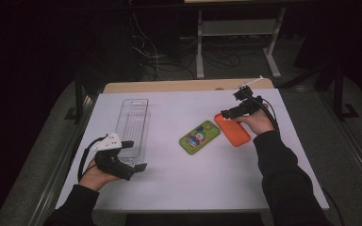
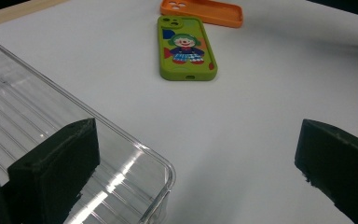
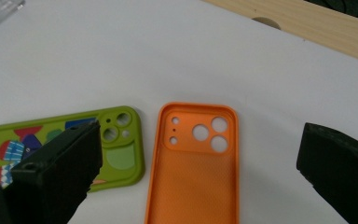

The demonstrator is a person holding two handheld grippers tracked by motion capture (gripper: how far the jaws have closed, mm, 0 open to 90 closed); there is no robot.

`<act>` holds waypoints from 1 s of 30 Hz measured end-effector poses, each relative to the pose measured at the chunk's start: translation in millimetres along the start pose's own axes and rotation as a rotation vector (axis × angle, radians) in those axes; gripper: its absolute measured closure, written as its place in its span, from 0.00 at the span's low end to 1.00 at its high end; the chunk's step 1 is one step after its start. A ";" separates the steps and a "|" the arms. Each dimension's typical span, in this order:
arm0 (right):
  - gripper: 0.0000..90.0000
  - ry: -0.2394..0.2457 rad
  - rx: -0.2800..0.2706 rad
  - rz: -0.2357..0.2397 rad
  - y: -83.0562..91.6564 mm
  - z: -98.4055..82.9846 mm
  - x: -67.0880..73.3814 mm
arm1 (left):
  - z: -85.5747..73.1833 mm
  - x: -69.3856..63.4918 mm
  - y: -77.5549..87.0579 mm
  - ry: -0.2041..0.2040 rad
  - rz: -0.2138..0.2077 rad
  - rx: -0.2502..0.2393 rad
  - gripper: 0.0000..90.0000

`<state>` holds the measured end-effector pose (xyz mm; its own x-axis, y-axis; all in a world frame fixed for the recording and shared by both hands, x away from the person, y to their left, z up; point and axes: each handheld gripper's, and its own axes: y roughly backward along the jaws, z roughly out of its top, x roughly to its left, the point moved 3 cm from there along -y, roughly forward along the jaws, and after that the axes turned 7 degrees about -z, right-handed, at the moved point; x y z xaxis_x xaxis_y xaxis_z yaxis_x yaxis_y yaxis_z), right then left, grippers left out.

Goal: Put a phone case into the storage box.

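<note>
A: Jaws first — right hand-held gripper (image 1: 232, 113) spread wide, nothing between them, hovering at the orange phone case (image 3: 193, 163).

B: Which way does the case lie from it?

A: Straight ahead and just below. In the right gripper view the case sits between the two jaws, inside face up, camera holes at the far end, long axis running along the gripper's line of sight. So the jaws would close across its width, I'd say.

B: Left side?

A: Left hand-held gripper (image 1: 134, 155) also spread, empty, at the near end of the clear plastic tray (image 1: 133, 123); one jaw sits over the tray corner. Well apart from both cases.

B: Green one?

A: Green clown phone case (image 1: 199, 137) lies just beside the orange one, toward the bench (image 1: 179, 188) middle, not touching as far as I can tell. Right hand is nearer both; orange looks like the pick.
</note>
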<state>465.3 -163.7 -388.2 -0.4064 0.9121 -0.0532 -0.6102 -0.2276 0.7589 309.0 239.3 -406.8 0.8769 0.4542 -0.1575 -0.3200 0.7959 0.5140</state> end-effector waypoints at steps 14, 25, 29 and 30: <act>0.00 -0.002 0.078 -0.005 -14.9 -21.6 5.0 | -0.1 -0.5 0.5 0.000 0.000 0.001 0.00; 0.00 -0.007 0.127 0.002 -30.4 -39.0 4.0 | -0.3 -0.4 0.2 -0.003 0.000 0.003 0.00; 0.00 -0.007 0.150 0.028 -39.6 -43.4 7.7 | -0.4 -0.6 0.6 -0.006 0.000 0.010 0.00; 0.00 -0.007 0.150 0.028 -39.6 -43.4 7.7 | -0.4 -0.6 0.6 -0.006 0.000 0.010 0.00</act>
<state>456.8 -162.5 -446.9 -0.4169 0.9086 -0.0266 -0.4900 -0.1999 0.8485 308.2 239.7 -406.7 0.8790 0.4516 -0.1528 -0.3162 0.7921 0.5221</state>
